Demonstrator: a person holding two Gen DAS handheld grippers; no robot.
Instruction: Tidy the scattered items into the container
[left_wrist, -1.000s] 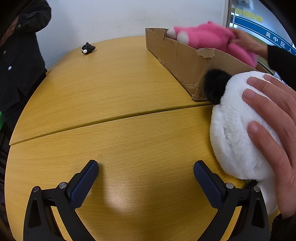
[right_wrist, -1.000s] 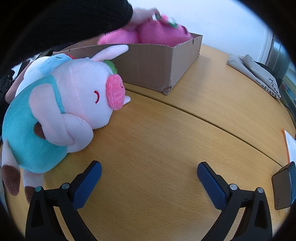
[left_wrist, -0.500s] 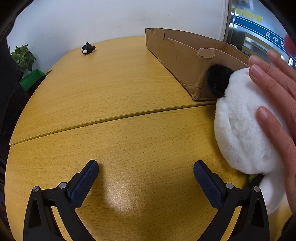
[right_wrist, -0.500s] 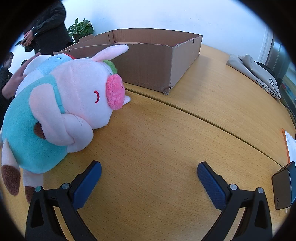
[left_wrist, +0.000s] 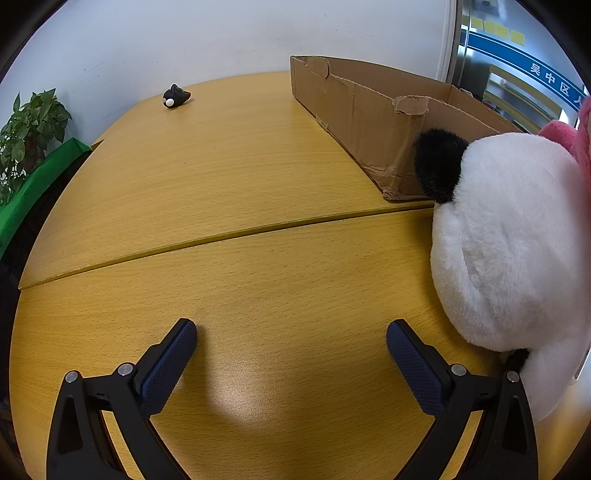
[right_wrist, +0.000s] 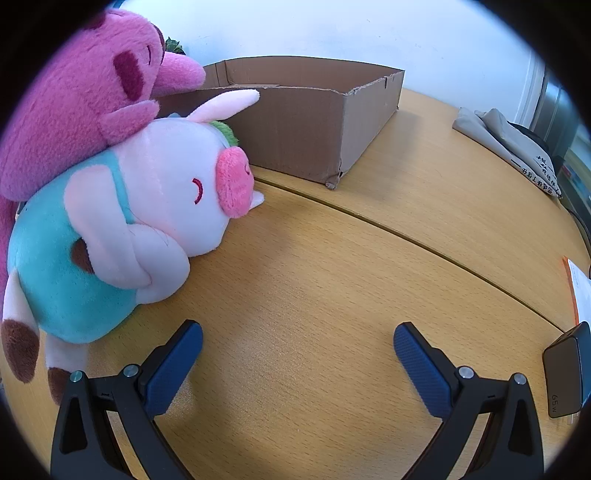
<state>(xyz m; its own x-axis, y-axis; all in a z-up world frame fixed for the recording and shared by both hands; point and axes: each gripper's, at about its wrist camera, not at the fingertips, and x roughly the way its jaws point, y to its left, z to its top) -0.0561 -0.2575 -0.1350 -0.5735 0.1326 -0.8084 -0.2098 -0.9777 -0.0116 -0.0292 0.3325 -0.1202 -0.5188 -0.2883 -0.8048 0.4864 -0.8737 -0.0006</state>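
Observation:
A long cardboard box (left_wrist: 369, 110) (right_wrist: 306, 129) stands open on the wooden table. In the left wrist view a white plush with a black ear (left_wrist: 509, 240) lies at the right, against the box's near corner, just right of my open left gripper (left_wrist: 291, 341). A pink plush edge (left_wrist: 583, 133) shows behind it. In the right wrist view a pale pink pig plush in teal clothes (right_wrist: 122, 229) lies left of my open right gripper (right_wrist: 297, 343), with a magenta plush (right_wrist: 74, 110) resting on top of it. Neither gripper holds anything.
A small black toy (left_wrist: 175, 96) sits at the table's far edge near the wall. A potted plant (left_wrist: 26, 136) stands far left. Folded grey cloth (right_wrist: 509, 144), papers (right_wrist: 578, 291) and a dark device (right_wrist: 567, 373) lie at the right.
The hand has left the white plush. The magenta plush, earlier lifted out of the box by a hand, now lies on the pig plush. Both grippers stay still.

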